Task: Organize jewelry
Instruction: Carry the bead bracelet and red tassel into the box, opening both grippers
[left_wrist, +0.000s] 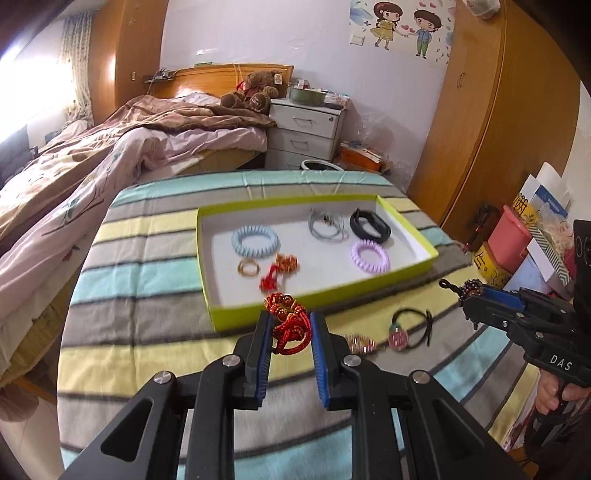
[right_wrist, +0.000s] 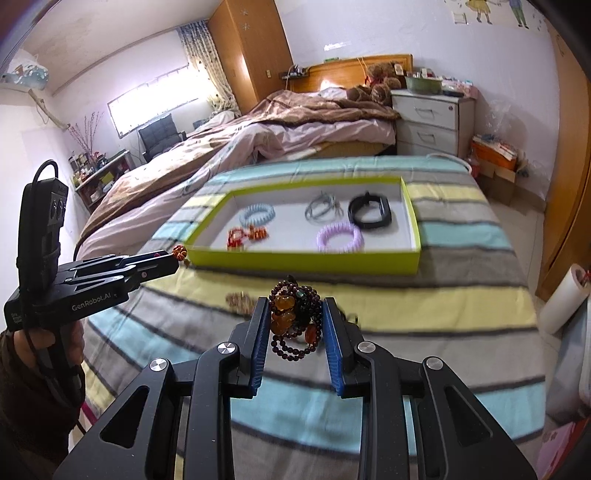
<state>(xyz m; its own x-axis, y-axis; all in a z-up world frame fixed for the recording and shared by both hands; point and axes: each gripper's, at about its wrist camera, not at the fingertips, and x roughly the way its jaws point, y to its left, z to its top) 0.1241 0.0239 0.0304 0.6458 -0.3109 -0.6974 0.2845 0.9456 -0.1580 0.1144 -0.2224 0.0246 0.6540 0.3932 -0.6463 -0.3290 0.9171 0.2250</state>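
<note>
We hold a red cord (left_wrist: 291, 330) tight in our left tongs (left_wrist: 291, 325) and dark beads (right_wrist: 295, 321) tight in our right tongs (right_wrist: 297, 314). Both hang above the striped surface (left_wrist: 147, 288), just in front of the green tray (left_wrist: 406, 266).

a table under a striped cloth (left_wrist: 155, 229) in teal, grey and pale yellow carries everything. on it lies a shallow lime-green tray (left_wrist: 406, 271), white inside. nearer than the tray, straight on the cloth, lie a black hair tie with a pink charm (left_wrist: 408, 328) and a small gold beaded piece (left_wrist: 360, 343).
</note>
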